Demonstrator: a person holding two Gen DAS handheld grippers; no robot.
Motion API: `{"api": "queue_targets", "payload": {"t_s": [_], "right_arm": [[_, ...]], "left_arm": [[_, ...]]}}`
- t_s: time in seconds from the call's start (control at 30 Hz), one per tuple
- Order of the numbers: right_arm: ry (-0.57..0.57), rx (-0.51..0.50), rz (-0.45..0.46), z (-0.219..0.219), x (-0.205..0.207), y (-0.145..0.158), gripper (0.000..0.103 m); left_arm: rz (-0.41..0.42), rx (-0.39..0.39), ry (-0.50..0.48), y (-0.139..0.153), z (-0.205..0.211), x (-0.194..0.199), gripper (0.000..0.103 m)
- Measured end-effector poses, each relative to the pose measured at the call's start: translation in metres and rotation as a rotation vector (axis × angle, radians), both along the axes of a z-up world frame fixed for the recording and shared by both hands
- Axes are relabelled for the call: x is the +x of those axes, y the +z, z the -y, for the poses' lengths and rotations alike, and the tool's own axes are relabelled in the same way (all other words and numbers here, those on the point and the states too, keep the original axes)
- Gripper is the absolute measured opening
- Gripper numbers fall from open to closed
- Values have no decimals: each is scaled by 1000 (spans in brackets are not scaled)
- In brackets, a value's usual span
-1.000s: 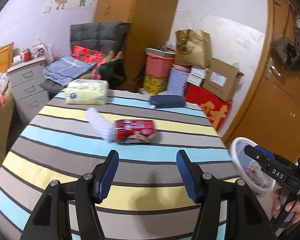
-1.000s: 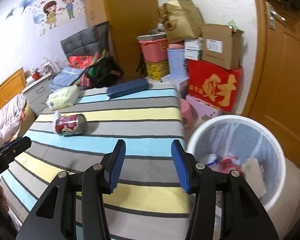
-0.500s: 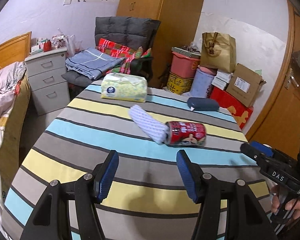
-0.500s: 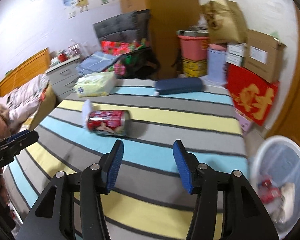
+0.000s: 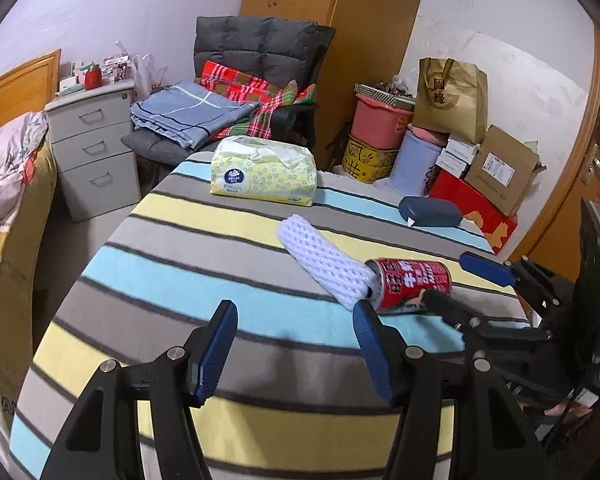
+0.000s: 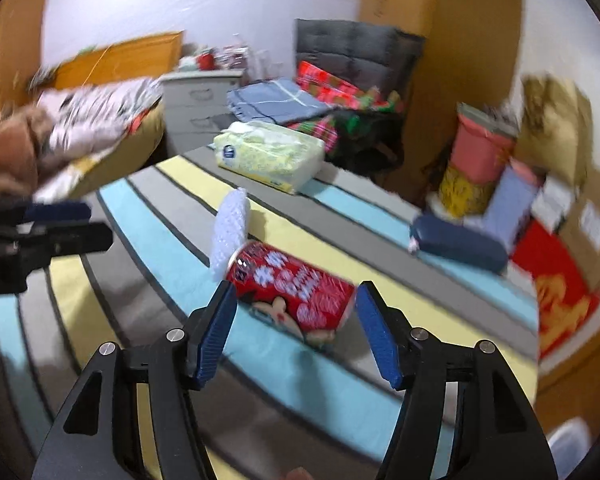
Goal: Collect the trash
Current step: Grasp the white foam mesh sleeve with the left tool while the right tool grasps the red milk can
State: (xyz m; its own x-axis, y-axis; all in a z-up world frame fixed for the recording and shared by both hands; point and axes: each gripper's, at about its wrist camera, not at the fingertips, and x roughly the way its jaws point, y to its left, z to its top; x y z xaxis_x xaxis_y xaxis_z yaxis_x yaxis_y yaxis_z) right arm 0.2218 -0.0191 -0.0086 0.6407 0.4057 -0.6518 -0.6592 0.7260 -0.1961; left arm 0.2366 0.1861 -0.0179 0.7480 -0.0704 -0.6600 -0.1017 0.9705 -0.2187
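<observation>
A red drink can (image 5: 410, 285) lies on its side on the striped table (image 5: 172, 264), with a white foam net sleeve (image 5: 324, 266) stuck in its open end. In the right wrist view the can (image 6: 296, 290) lies just ahead of my open right gripper (image 6: 296, 312), between the fingertips but untouched; the sleeve (image 6: 230, 236) points away to the left. My right gripper also shows in the left wrist view (image 5: 456, 284), straddling the can. My left gripper (image 5: 292, 340) is open and empty, hovering left of the can.
A yellow tissue pack (image 5: 262, 172) and a dark blue case (image 5: 430, 211) lie at the table's far side. Boxes and bags (image 5: 452, 148) stack against the right wall. A chair with blankets (image 5: 236, 96), drawers (image 5: 94, 148) and a bed (image 5: 4, 168) stand behind and left.
My right gripper has swung left from the white bin to the can and closed in on it. My left gripper has drifted left, and the can now sits to its right.
</observation>
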Motion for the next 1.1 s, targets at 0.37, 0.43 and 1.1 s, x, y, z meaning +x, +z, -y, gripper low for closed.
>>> {"api": "queue_targets", "payload": {"t_s": [0.37, 0.43, 1.1], "right_arm": [[33, -105, -91, -10, 37, -14, 64], [-2, -65, -125, -4, 44, -14, 64], [-257, 79, -303, 45, 68, -31, 54]], "left_arm": [[-23, -9, 3, -7, -6, 38, 60], [-29, -15, 3, -10, -5, 45, 60], [-164, 29, 81, -46, 5, 112, 60]]}}
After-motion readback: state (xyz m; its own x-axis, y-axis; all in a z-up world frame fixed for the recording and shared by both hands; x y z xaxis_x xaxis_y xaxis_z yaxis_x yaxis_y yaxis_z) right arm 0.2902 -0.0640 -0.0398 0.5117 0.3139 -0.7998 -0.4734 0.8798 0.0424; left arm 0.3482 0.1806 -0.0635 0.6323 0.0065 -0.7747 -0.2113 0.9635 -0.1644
